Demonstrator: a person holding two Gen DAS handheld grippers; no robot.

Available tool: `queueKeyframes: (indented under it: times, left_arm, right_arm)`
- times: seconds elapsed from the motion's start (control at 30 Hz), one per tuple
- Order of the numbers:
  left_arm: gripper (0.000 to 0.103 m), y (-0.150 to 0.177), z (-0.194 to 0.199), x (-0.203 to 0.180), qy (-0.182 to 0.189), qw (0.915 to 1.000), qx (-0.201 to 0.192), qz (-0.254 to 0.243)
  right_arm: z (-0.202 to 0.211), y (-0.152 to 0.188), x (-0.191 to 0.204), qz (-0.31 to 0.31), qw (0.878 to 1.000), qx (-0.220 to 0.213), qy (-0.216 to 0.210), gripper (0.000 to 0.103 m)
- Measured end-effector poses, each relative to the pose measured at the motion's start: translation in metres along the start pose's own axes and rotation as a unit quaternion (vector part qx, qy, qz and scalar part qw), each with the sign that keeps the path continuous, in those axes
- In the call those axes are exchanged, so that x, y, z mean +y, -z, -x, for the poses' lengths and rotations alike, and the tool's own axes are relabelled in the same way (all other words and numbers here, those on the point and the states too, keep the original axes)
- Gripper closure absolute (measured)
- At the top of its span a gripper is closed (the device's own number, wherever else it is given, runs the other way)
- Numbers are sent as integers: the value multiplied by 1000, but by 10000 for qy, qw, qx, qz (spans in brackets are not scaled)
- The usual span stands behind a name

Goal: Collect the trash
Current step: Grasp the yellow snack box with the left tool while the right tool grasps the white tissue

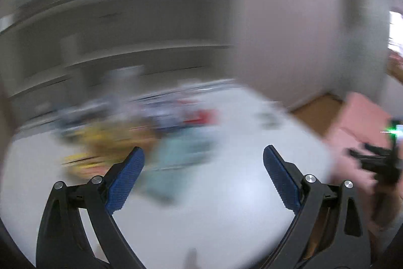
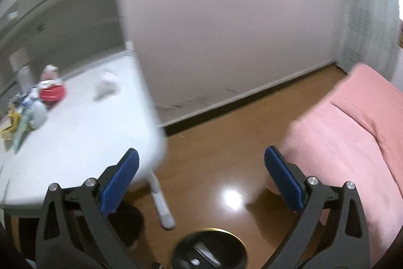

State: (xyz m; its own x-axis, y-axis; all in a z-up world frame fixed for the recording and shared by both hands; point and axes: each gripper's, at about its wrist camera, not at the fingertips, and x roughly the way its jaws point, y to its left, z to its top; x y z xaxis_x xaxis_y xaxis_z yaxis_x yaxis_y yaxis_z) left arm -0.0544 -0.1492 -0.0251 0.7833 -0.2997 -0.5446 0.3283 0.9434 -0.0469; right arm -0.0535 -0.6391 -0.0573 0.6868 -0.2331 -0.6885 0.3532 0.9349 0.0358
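1. The left gripper (image 1: 203,160) and right gripper (image 2: 201,160) are standing released, grasping nothing.
2. Trash pile (image 2: 27,102) is lying on the white table (image 2: 83,138), far end.
3. Risk: blurred views are hampering aim, toppling the red-lidded container (image 2: 51,90).

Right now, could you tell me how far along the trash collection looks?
Nothing is in hand: the left gripper and right gripper are open and empty. Wrappers and a red container remain on the white table. A round black bin sits below.
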Motion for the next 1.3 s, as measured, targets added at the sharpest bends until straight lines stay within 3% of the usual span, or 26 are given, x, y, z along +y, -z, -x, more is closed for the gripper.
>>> queueKeyframes:
  times: [0.07,0.13,0.17,0.27,0.33,0.43,0.63,0.9,0.97,1.03,1.07,1.1,1.2,1.3]
  left_arm:
    - [11,3,-8,44,-545,9976,250,336]
    - [11,12,-12,81,-724,9925,539,827]
    - [11,17,-10,97,-616,9901,640,1084]
    - [11,30,-22,130,-109,9710,1000,2169]
    - [11,40,-31,136,-70,9598,1109,2577]
    - [11,48,-34,133,-202,9538,1189,2750]
    - [10,47,-57,137,112,9337,1166,3383]
    - [9,27,-85,133,-280,9417,1036,3189]
    - [9,23,-90,129,-390,9481,1035,2982]
    - [19,20,-97,121,-454,9602,1012,2565]
    - [67,20,-100,116,-437,9663,1039,2315]
    - [84,22,-103,115,-368,9677,1093,2242]
    - [89,24,-101,117,-240,9678,1031,2285]
    - [96,20,-89,119,-470,9738,793,2078]
  right_arm:
    - [-7,-19,29,250,9995,-49,-212,7]
    - [-14,-31,49,424,9984,-58,-367,7]
    - [-20,-38,59,496,9976,-27,-476,7]
    - [-37,-53,89,679,9955,-10,-662,7]
    - [-44,-61,105,819,9941,-23,-705,7]
    - [-67,-72,122,978,9926,76,-719,7]
    - [-105,-85,141,1066,9909,291,-765,7]
    - [-137,-102,158,1170,9867,797,-793,8]
    - [-143,-104,160,1203,9853,900,-811,12]
    - [-148,-106,163,1222,9839,964,-882,32]
    - [-152,-107,164,1239,9827,1035,-914,54]
    - [-155,-107,165,1234,9815,1097,-968,62]
    - [-155,-109,170,1274,9804,1034,-1093,64]
    - [-144,-105,176,1386,9806,832,-1110,65]
